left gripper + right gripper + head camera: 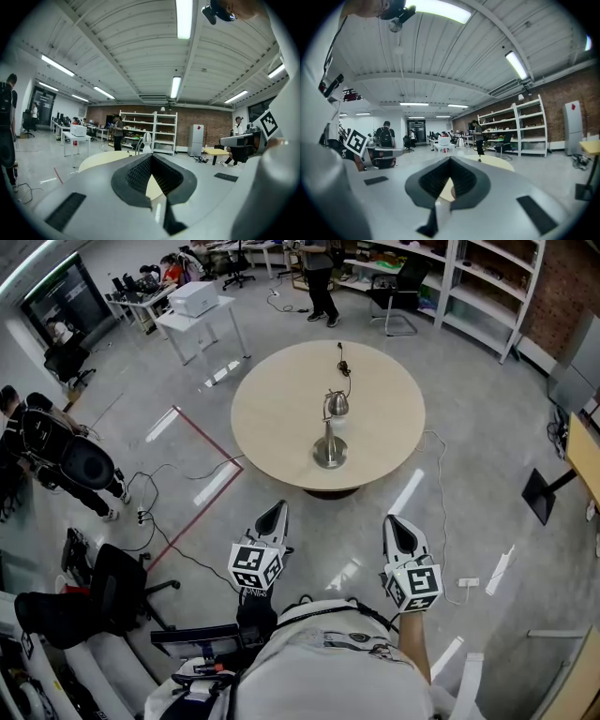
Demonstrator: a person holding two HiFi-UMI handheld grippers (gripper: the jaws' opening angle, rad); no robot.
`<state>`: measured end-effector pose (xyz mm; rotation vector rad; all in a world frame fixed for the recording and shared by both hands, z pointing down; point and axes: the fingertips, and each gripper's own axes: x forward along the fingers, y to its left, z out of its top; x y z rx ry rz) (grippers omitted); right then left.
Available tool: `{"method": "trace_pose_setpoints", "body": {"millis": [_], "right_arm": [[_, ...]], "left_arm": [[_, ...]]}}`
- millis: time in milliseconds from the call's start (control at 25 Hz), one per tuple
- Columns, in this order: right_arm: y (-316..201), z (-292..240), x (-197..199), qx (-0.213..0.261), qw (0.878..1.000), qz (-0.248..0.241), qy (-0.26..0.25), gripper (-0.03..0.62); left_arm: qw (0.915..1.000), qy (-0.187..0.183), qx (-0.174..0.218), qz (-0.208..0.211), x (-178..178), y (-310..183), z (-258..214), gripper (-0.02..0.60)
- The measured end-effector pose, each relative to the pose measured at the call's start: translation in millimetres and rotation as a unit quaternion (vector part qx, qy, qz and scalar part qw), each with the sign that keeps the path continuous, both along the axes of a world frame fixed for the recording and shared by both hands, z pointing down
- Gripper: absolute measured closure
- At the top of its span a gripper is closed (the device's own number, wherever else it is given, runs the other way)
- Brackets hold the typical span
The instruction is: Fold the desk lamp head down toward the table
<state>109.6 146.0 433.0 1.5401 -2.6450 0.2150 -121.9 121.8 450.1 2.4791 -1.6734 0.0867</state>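
A silver desk lamp stands near the middle of a round beige table (281, 418). Its round base (329, 453) is nearer me, its head (337, 405) is raised on the stem, and a black cord (344, 364) runs to the far edge. Both grippers hang over the floor short of the table, apart from the lamp. My left gripper (275, 510) and my right gripper (395, 522) are shut with nothing between the jaws. The left gripper view looks past its shut jaws (151, 157) at the lamp head (147, 139). The right gripper view shows its shut jaws (450, 161) and the table (499, 162).
A white desk with a printer (194, 301) stands at the far left, and a person (319, 277) beyond the table. Shelves (487, 287) line the far right. Red floor tape (202, 442), cables and office chairs (112, 587) lie to my left, a black floor stand (548, 491) to my right.
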Motion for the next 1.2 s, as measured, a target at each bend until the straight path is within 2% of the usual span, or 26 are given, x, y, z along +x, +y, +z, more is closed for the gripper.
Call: {"method": "trace_pose_setpoints", "body": {"millis": [320,480,680,960,1200], "right_arm": [[2.7,-0.9,16.3,0.001,1.0,0.005,-0.03,0.589],[4.6,-1.5,16.3,0.002,0.999,-0.02,-0.034,0.59],[4.6,12.7,18.1,-0.021,0.998,-0.048,-0.038,0.589],[-20.1,25.5,8.9,-0.041,0.996,-0.069,-0.046,0.589],[-71.7,27.7,-25.5,-0.041,0.995,-0.078,-0.04,0.589]], "left_arm": [[0.9999,-0.001,-0.008,0.007,27.5,-1.0,4.8,0.578],[0.9998,-0.004,-0.017,0.011,50.1,0.5,11.5,0.578],[0.999,-0.003,-0.044,0.01,70.3,10.8,31.2,0.578],[0.9974,-0.007,-0.072,0.0,67.7,4.1,52.7,0.578],[0.9973,0.002,-0.074,0.002,42.4,-48.2,61.7,0.578]]}}
